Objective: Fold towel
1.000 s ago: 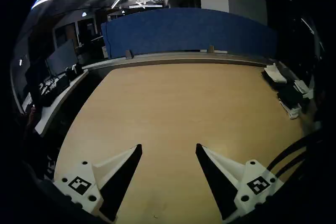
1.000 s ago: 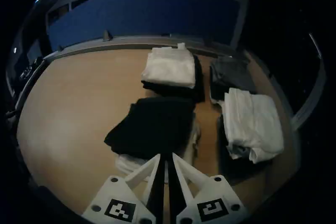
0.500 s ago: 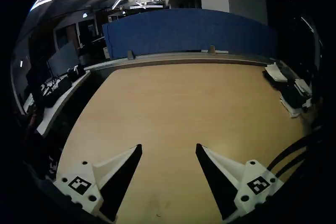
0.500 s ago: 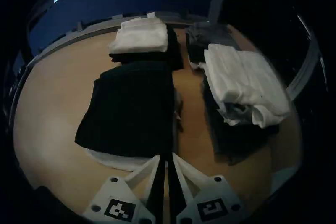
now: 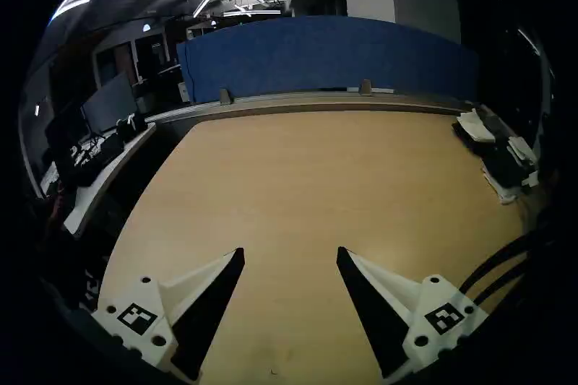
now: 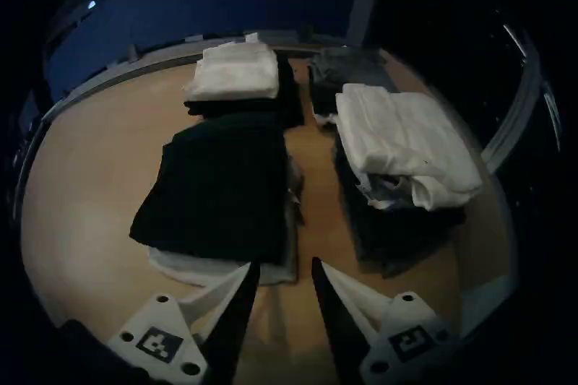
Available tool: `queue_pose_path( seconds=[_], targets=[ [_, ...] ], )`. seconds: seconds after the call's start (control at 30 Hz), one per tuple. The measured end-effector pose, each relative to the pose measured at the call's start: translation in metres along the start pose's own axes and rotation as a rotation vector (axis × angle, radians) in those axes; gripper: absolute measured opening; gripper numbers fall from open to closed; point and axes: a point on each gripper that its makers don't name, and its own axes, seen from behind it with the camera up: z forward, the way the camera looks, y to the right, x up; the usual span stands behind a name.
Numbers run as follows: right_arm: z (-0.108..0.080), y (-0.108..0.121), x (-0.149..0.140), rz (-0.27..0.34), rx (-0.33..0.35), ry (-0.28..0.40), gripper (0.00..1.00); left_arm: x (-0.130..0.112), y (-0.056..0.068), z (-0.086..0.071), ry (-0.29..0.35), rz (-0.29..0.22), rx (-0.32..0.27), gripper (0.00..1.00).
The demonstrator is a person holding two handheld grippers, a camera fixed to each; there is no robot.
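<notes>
Here my left gripper (image 5: 289,249) hangs over the counter (image 5: 325,168), fingers (image 5: 206,305) wide apart and empty. My right gripper (image 6: 285,262) has its fingers partly open, holding nothing, tips just short of the black towel (image 6: 217,190), which lies folded on a white towel (image 6: 184,268) near other stacks (image 6: 404,143).

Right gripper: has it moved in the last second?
Yes. The right gripper came forward toward the black towel, which now sits larger and nearer; its fingers have also opened.
</notes>
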Motion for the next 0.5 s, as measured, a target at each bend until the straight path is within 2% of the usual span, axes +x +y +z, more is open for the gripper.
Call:
queue_pose_path(
  seconds=[0.1,0.33,0.5],
  targets=[
    [-0.007,-0.001,0.001,-0.006,-0.004,0.019,0.75,0.001,0.0,0.0,0.002,-0.002,-0.003,0.95],
    [-0.016,-0.013,0.018,-0.013,0.014,0.087,0.99,0.003,0.0,0.001,0.003,0.0,-0.006,0.95],
    [-0.017,-0.033,0.038,-0.028,0.047,0.14,1.0,0.002,-0.001,0.001,0.004,-0.003,-0.005,0.95]
  ],
)
